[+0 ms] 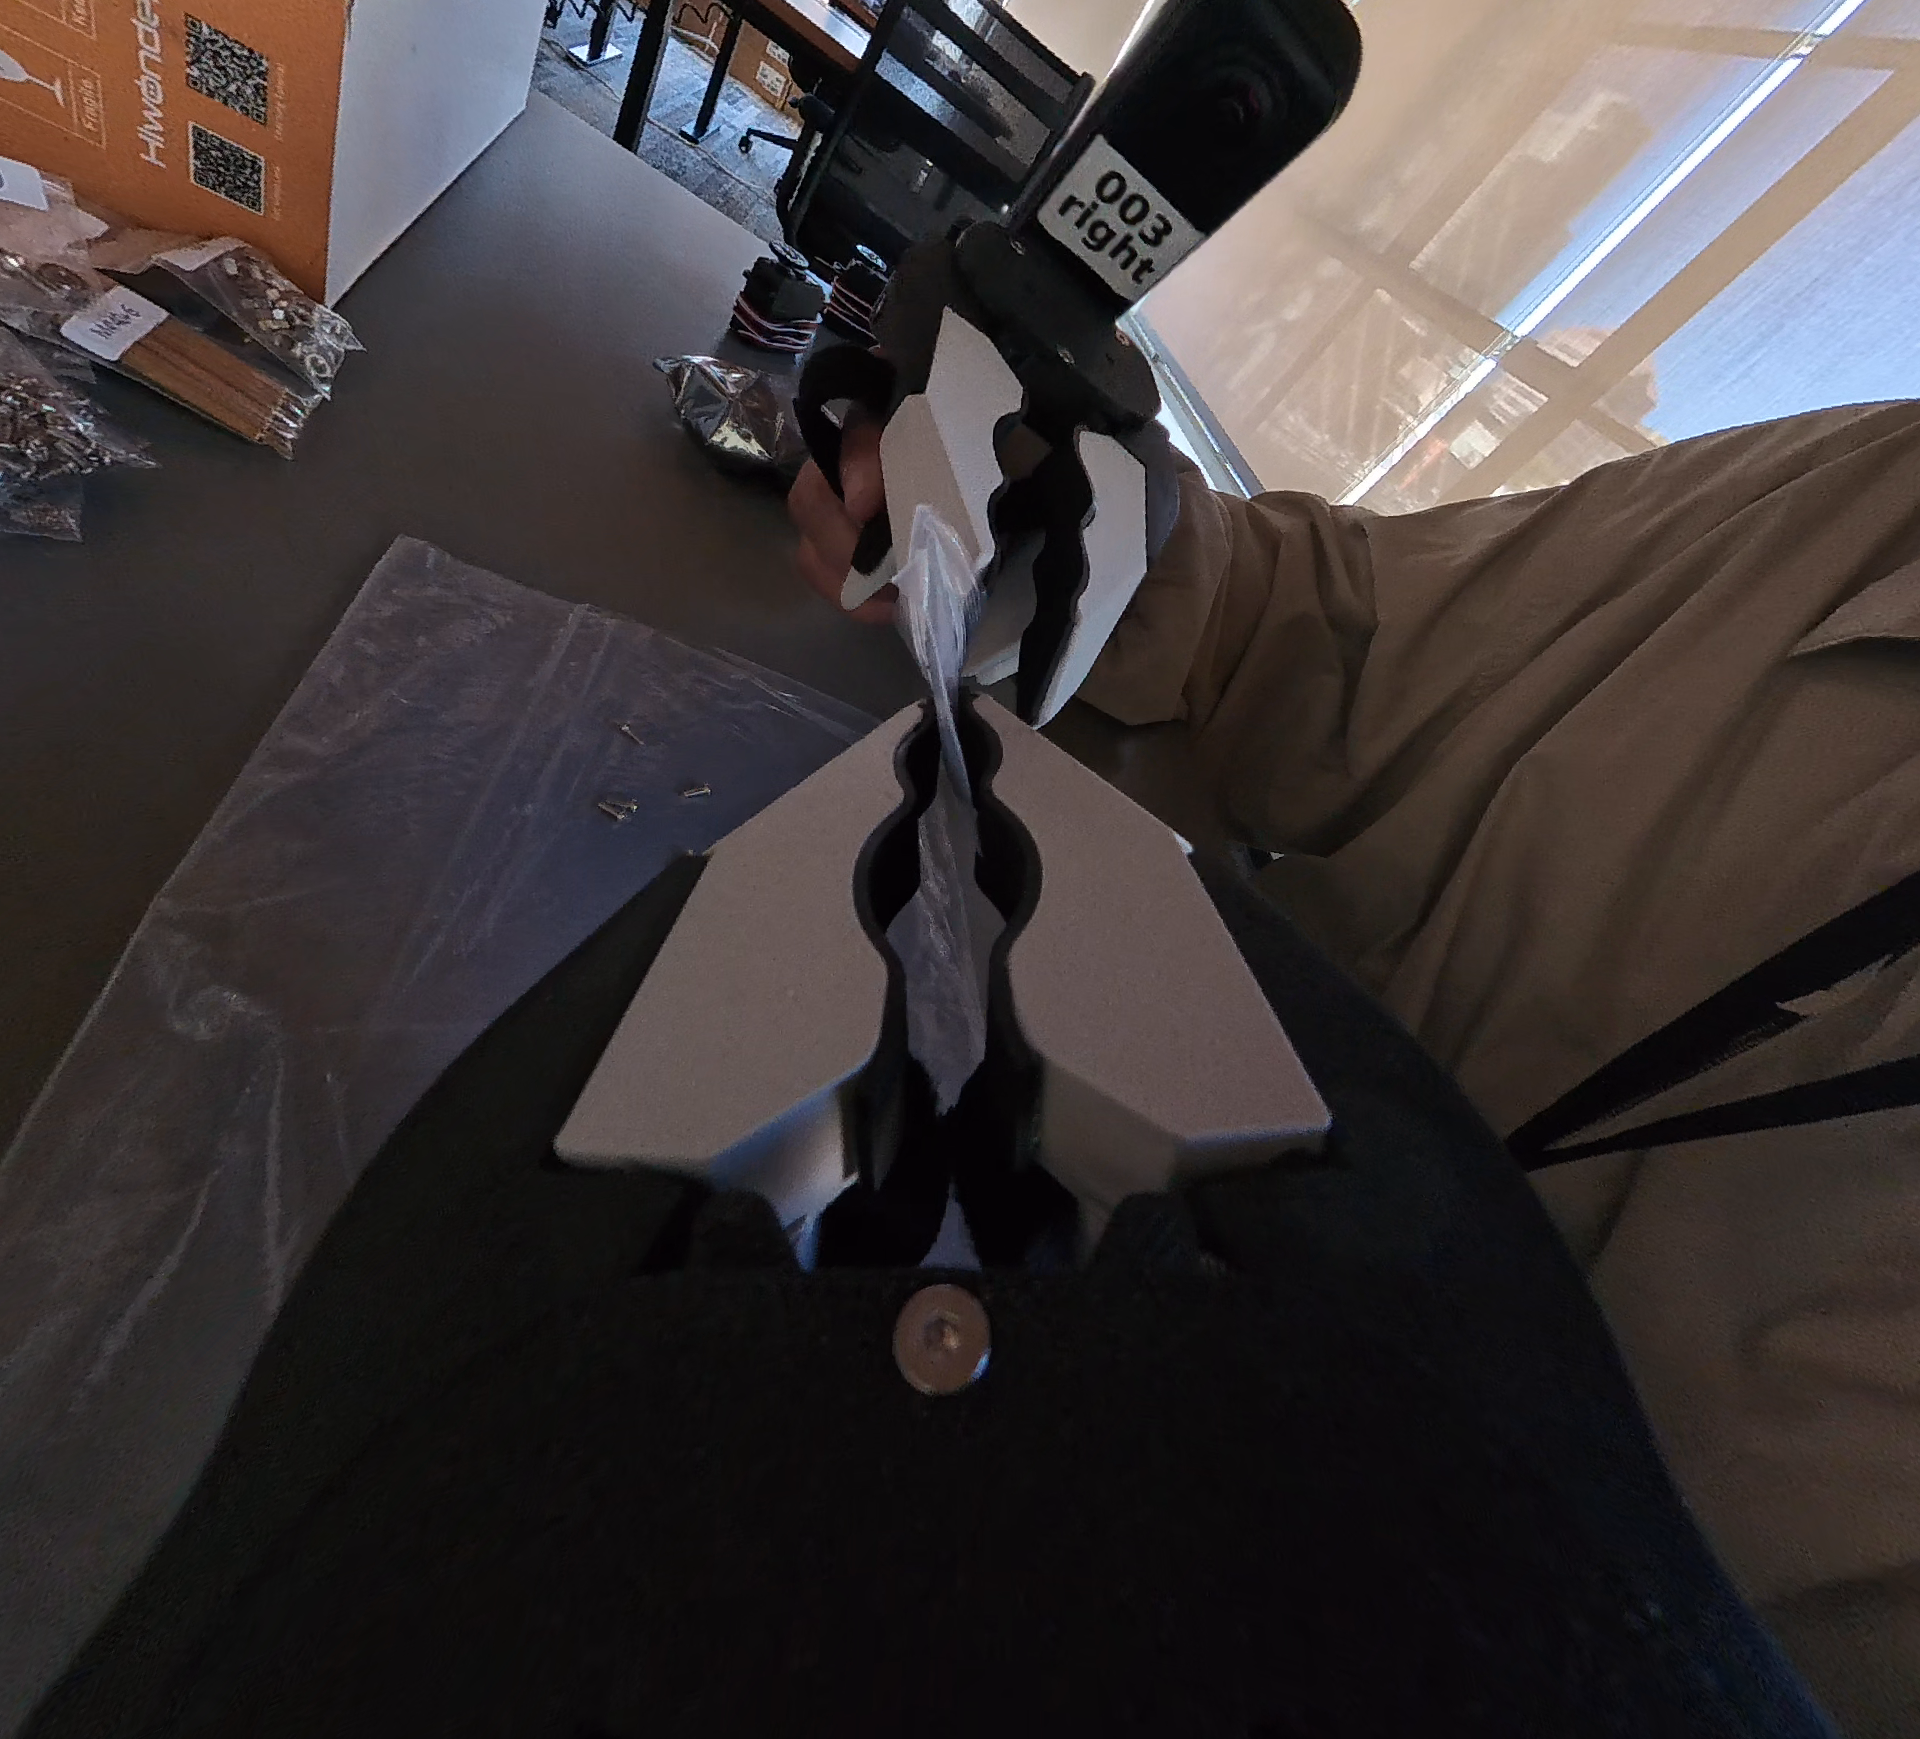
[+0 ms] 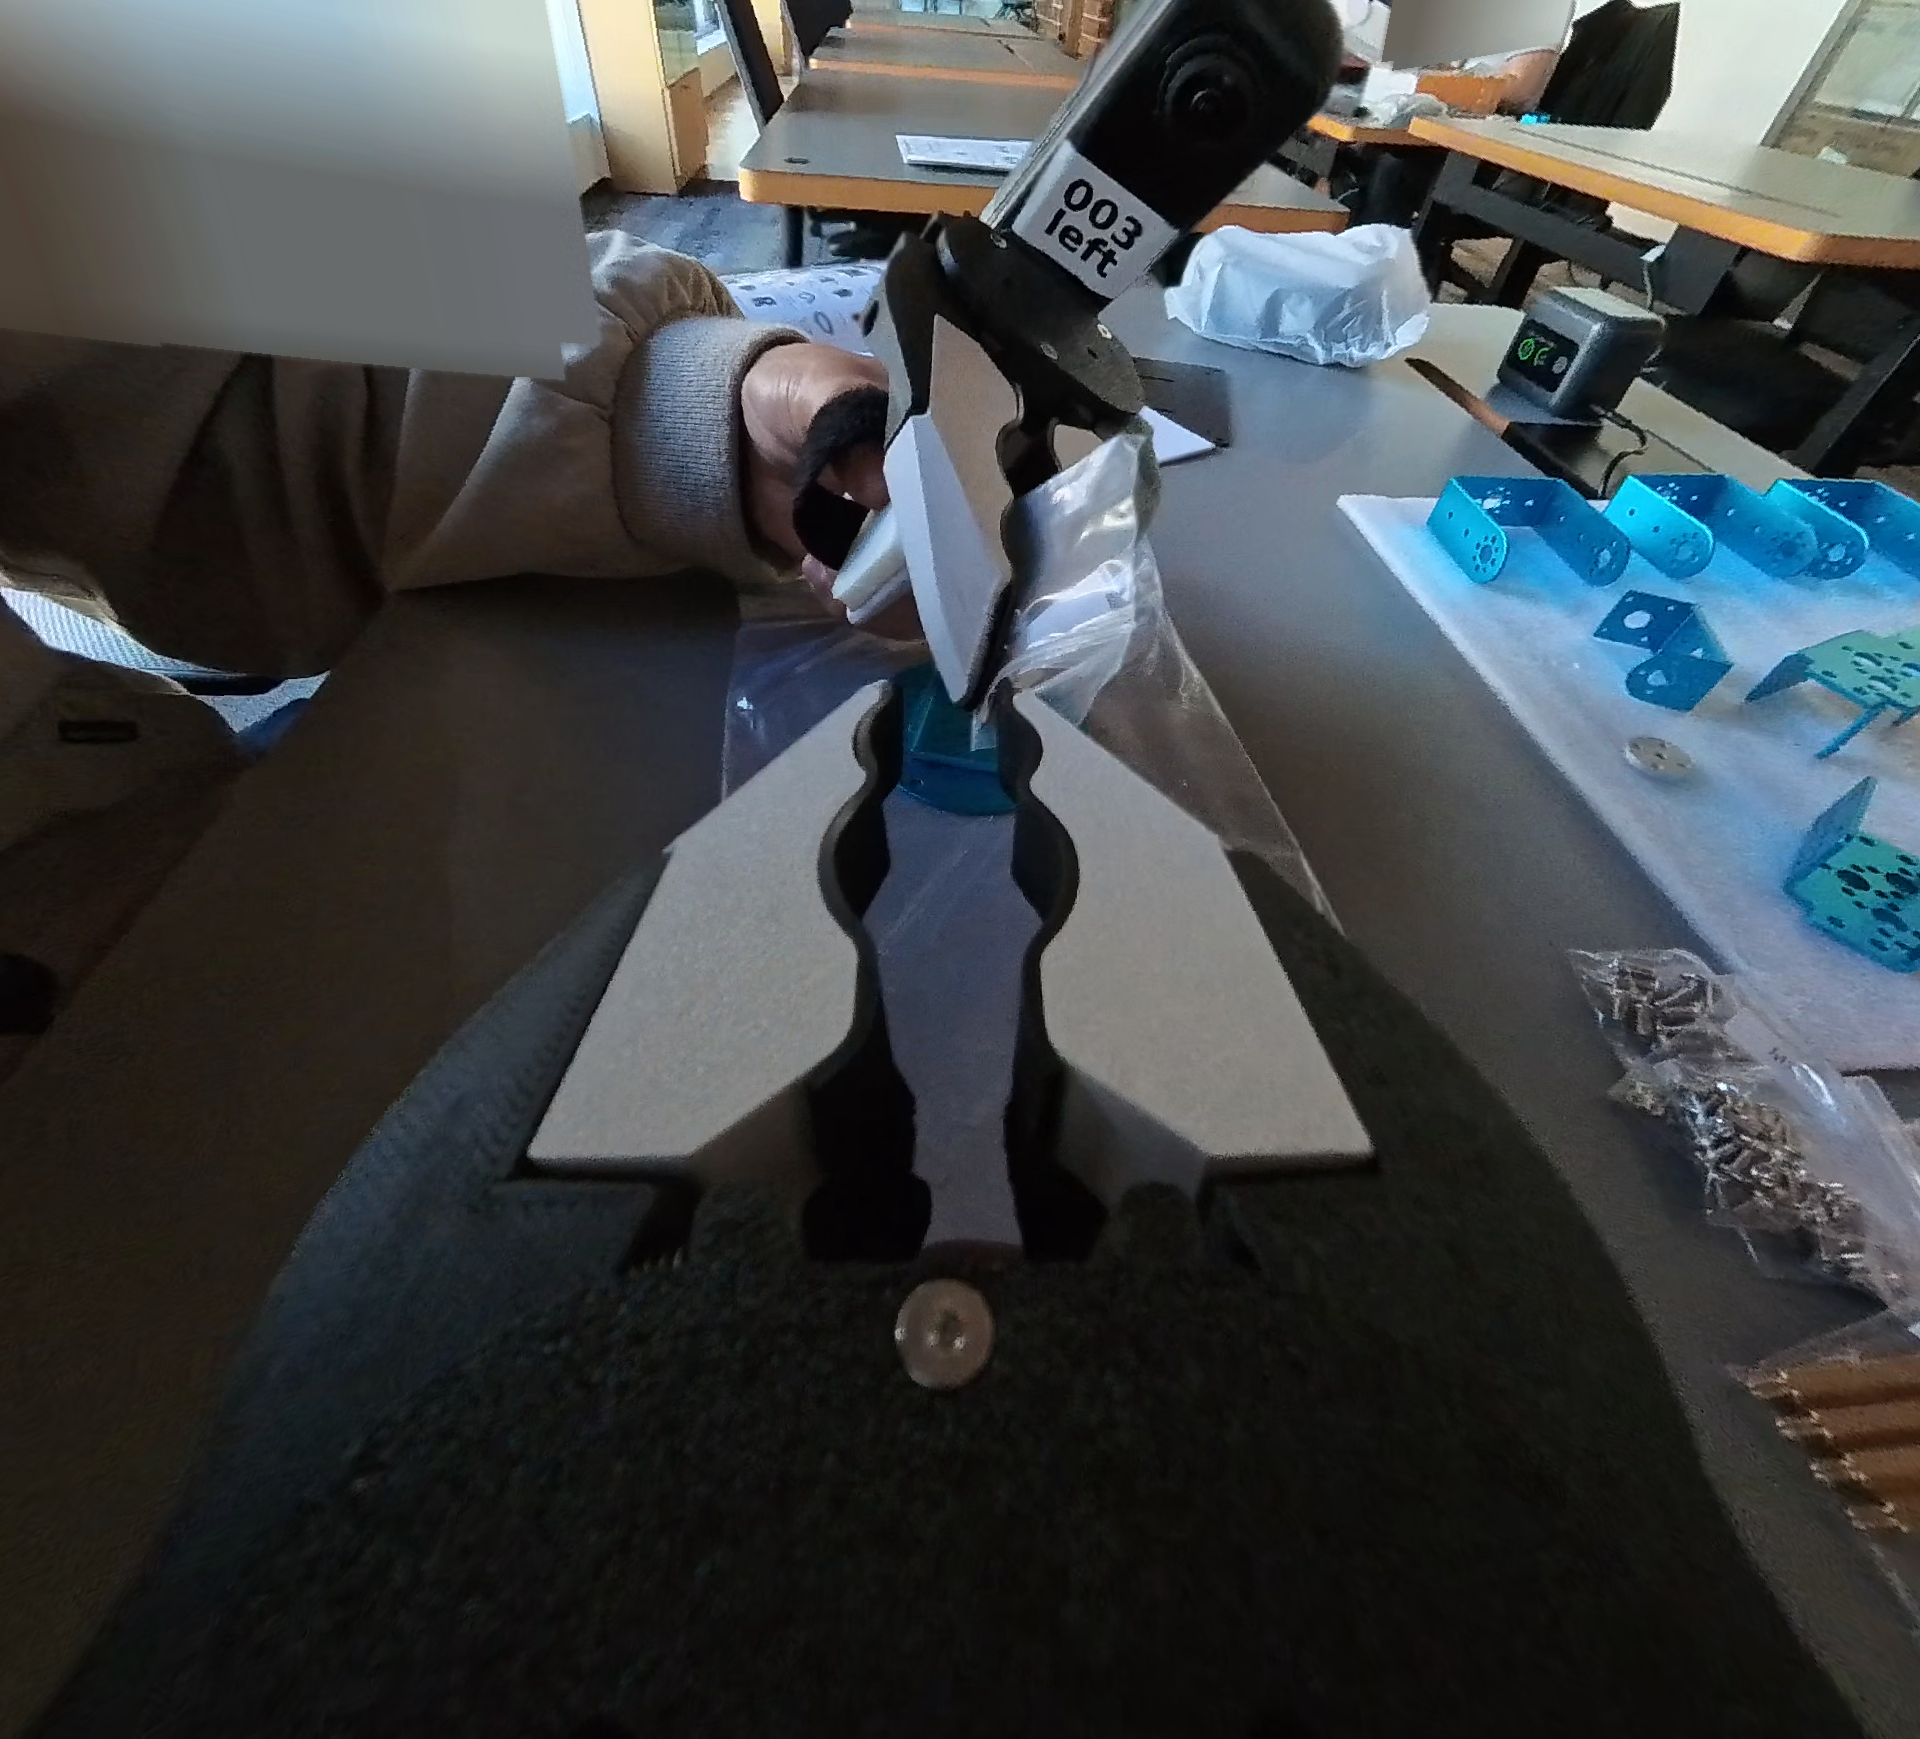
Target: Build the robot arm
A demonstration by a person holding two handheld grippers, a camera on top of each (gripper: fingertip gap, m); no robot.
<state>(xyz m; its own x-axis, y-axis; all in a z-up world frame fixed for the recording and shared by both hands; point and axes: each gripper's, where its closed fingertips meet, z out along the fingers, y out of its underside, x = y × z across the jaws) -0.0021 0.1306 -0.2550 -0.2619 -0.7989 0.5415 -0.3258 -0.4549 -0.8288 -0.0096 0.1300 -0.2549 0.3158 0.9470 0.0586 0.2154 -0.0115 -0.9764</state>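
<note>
The left tool (image 1: 951, 733) is clamped on a small clear plastic bag (image 1: 951, 650), held up at frame centre above the counter (image 1: 468, 401). The right tool (image 2: 940, 713) stands slightly parted just beside it, gripping nothing. Screw packets (image 2: 1745, 1128) lie lower right.

Each camera sits just behind its own tongs and looks forward along them, low over the dark tabletop (image 1: 499, 463). The left wrist view faces the blinds and windows, with the right tongs (image 1: 935, 619) close ahead. The right wrist view faces the opposite way, into the room of desks, with the left tongs (image 2: 982, 692) close ahead. Both share the clear plastic bag (image 1: 951, 650) between them (and the tabletop).
</note>
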